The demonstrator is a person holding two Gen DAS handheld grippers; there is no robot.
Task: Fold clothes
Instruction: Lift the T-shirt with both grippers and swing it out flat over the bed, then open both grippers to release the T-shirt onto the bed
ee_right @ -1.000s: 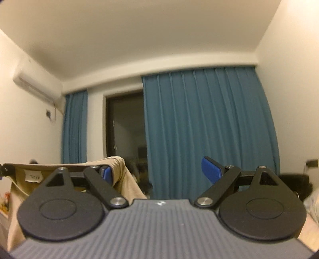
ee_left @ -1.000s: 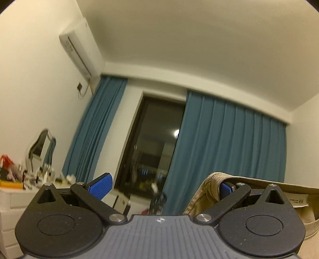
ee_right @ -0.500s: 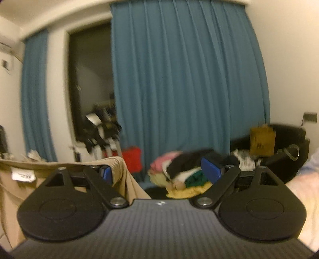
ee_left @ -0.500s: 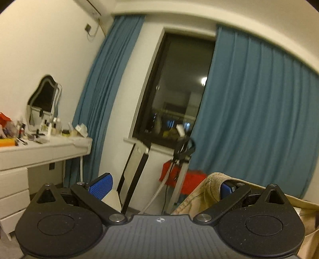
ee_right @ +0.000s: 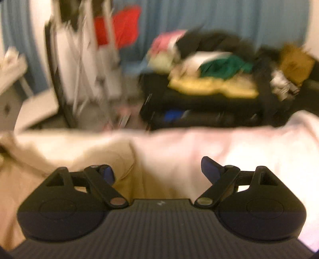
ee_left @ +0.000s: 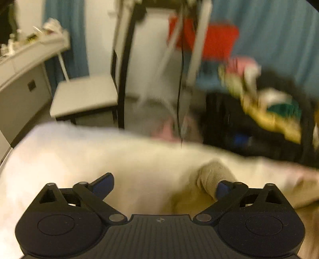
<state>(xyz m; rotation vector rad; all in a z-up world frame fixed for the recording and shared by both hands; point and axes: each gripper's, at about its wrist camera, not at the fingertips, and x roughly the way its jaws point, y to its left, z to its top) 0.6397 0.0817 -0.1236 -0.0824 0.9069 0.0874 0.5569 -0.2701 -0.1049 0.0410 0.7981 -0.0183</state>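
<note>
The beige garment point(ee_left: 214, 176) hangs off the inner finger of each claw: in the left wrist view its ribbed hem is hooked over the right-hand blue pad point(ee_left: 223, 188) of the left gripper point(ee_left: 162, 184), and in the right wrist view its folded edge drapes over the left-hand blue pad point(ee_right: 107, 173) of the right gripper point(ee_right: 158, 169). Both claws stand wide apart, nothing pinched between the two pads; the cloth rides on one finger only. The other pad of each claw, two in all, is bare with pale sheet behind it.

Just beyond and below both claws spreads the white bed point(ee_left: 83, 159), with open sheet ahead of the left claw and to the right of the right one. Its far edge runs across both views past the fingertips, blurred. The garment's loose body trails from the right claw out to the left point(ee_right: 30, 159).

Past the bed edge, ahead of the right claw, sits one black sofa point(ee_right: 209, 103) heaped with a pile of mixed clothes point(ee_right: 211, 67); their number is too smeared to count. Further left stand a white folding frame point(ee_left: 127, 59), one red item point(ee_left: 217, 43) and one white desk point(ee_left: 22, 65). Teal curtains point(ee_right: 239, 18) close off the back
</note>
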